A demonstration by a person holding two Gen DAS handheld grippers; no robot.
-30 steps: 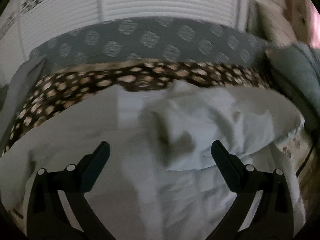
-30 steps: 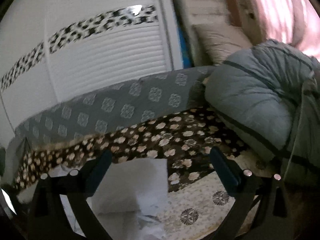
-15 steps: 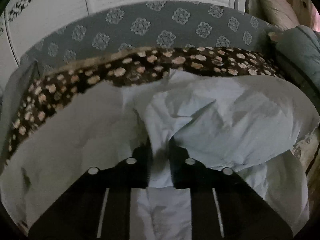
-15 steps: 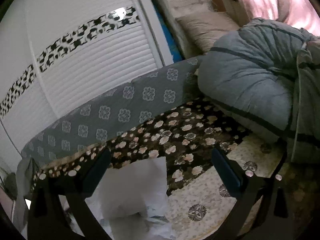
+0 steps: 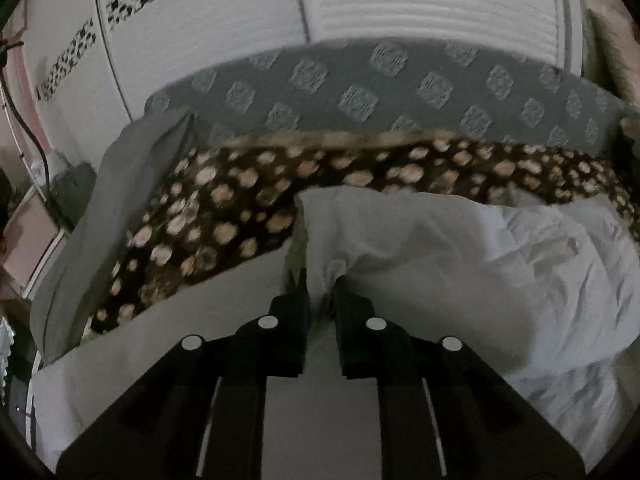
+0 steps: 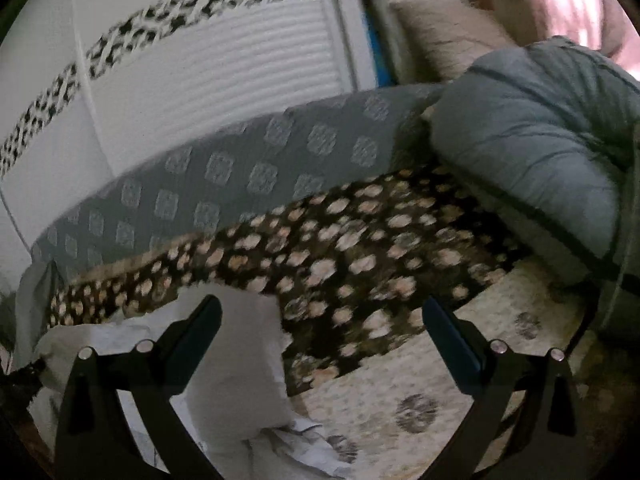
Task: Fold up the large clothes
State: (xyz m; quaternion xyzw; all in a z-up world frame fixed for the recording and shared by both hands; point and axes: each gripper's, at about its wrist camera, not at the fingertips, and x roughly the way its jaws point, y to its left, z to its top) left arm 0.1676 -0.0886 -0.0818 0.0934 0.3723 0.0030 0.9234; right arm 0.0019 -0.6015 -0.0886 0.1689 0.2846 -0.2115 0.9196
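Note:
A large pale white garment (image 5: 460,264) lies crumpled on the bed, over a brown blanket with cream spots (image 5: 224,216). My left gripper (image 5: 321,300) is shut on a pinched fold of the white garment and holds it lifted. In the right wrist view the white garment (image 6: 240,364) shows at the lower left, partly behind my left finger. My right gripper (image 6: 320,320) is open and empty, above the spotted blanket (image 6: 360,256) and the cream bedsheet (image 6: 400,380).
A grey patterned bed edge (image 5: 380,88) runs across the back, with white slatted wardrobe doors (image 5: 400,4) behind it. A folded grey-blue quilt (image 6: 532,152) lies at the right. A grey cloth (image 5: 120,184) hangs at the left.
My left gripper closed on a fold of the white garment and has pulled it up and to the left. My right gripper stays open and has shifted slightly.

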